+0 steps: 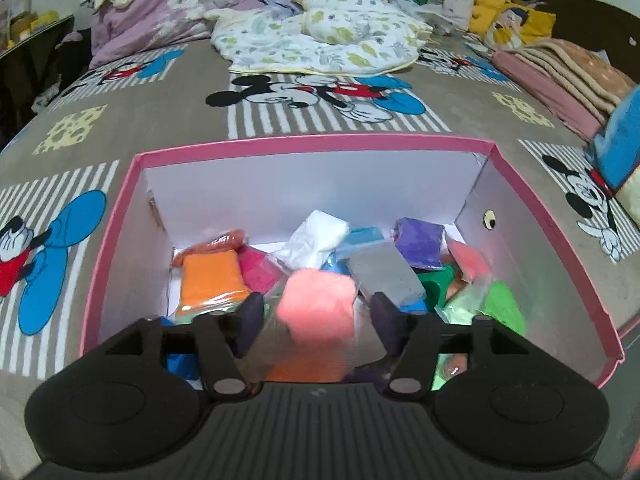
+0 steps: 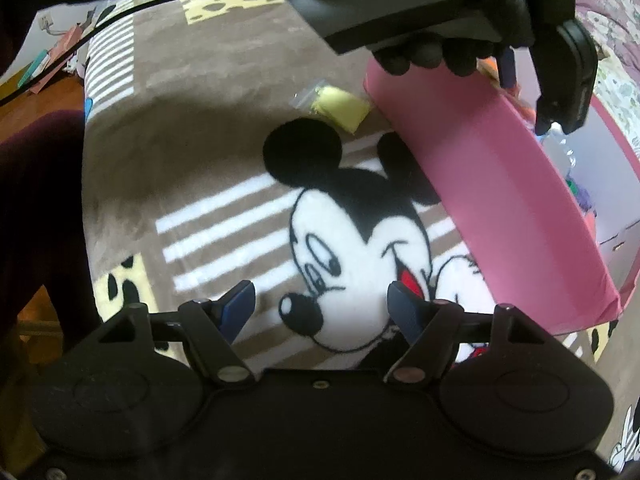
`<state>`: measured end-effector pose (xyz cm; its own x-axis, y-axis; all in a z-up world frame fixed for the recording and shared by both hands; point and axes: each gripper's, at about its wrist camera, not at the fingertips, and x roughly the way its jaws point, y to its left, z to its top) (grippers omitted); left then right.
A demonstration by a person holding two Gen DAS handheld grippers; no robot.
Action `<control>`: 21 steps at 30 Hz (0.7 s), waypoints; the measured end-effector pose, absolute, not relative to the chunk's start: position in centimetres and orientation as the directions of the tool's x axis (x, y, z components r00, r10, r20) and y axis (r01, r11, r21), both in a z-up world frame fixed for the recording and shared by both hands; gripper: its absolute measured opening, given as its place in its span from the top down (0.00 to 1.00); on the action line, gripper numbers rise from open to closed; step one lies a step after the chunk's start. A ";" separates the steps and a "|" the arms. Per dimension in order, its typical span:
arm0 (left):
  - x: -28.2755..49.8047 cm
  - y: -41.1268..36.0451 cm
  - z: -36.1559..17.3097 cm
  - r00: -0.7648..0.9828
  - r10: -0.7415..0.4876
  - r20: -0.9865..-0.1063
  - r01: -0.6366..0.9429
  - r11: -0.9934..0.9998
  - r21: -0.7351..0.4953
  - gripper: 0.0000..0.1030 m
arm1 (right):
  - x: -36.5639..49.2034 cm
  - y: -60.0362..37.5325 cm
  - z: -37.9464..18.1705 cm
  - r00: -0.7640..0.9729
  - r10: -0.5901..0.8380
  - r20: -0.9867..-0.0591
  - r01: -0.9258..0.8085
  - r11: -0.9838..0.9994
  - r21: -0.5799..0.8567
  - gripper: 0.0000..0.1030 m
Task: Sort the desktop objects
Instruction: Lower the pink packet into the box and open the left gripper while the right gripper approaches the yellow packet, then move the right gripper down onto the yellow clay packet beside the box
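Observation:
A pink cardboard box (image 1: 312, 142) with white inner walls stands on the Mickey Mouse blanket. It holds several bagged clay blocks: orange (image 1: 212, 280), white (image 1: 316, 236), grey (image 1: 384, 276), purple (image 1: 420, 240), green (image 1: 500, 304). My left gripper (image 1: 316, 312) hangs over the box, jaws apart, with a salmon-pink bag (image 1: 316, 304) between the fingers; no grip shows on it. My right gripper (image 2: 320, 304) is open and empty above the blanket. A pale yellow bag (image 2: 340, 108) lies on the blanket beside the box's pink wall (image 2: 480, 184). The left gripper body (image 2: 568, 80) shows above the box.
Bedding, pillows (image 1: 316, 36) and plush toys (image 1: 500, 4) lie at the far side of the bed. Folded blankets (image 1: 568, 80) are at the right. A blue object (image 1: 620, 148) sits at the right edge. The bed's left edge and floor (image 2: 40, 92) show.

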<state>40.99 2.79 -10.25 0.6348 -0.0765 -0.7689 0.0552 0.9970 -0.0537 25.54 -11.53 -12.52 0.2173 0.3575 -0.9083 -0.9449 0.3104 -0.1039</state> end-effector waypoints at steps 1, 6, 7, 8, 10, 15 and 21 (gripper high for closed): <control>40.8 2.9 -10.2 0.642 -0.075 -0.763 0.054 0.997 -0.053 0.43 | 25.5 -11.6 -12.6 0.217 0.355 -0.909 -0.945 0.310 -0.104 0.30; 39.4 2.9 -8.9 0.677 -0.095 -0.730 0.081 0.995 -0.054 0.43 | 25.9 -11.5 -12.5 0.226 0.354 -0.908 -0.937 0.333 -0.103 0.30; 39.0 2.9 -8.6 0.683 -0.101 -0.723 0.088 0.995 -0.055 0.43 | 26.0 -11.5 -12.4 0.229 0.354 -0.907 -0.934 0.343 -0.102 0.30; 38.6 2.9 -8.2 0.690 -0.108 -0.716 0.092 0.994 -0.060 0.43 | 26.3 -11.4 -12.3 0.230 0.357 -0.905 -0.930 0.354 -0.096 0.30; 37.6 3.1 -7.5 0.706 -0.122 -0.698 0.099 0.992 -0.074 0.43 | 26.5 -11.3 -12.1 0.231 0.361 -0.904 -0.926 0.367 -0.090 0.30; 33.8 3.9 -5.5 0.742 -0.165 -0.650 0.141 0.986 -0.090 0.43 | 26.6 -10.9 -12.0 0.253 0.349 -0.902 -0.923 0.366 -0.117 0.30; 28.2 5.0 -4.6 0.788 -0.158 -0.595 0.161 0.986 -0.049 0.43 | 26.1 -10.3 -11.7 0.321 0.366 -0.874 -0.921 0.335 -0.198 0.30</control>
<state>28.20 4.96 -4.62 0.7879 -0.1583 -0.5951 0.1610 0.9857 -0.0490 26.05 -10.29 -11.72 0.3212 0.3658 -0.8735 -0.9210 0.3355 -0.1981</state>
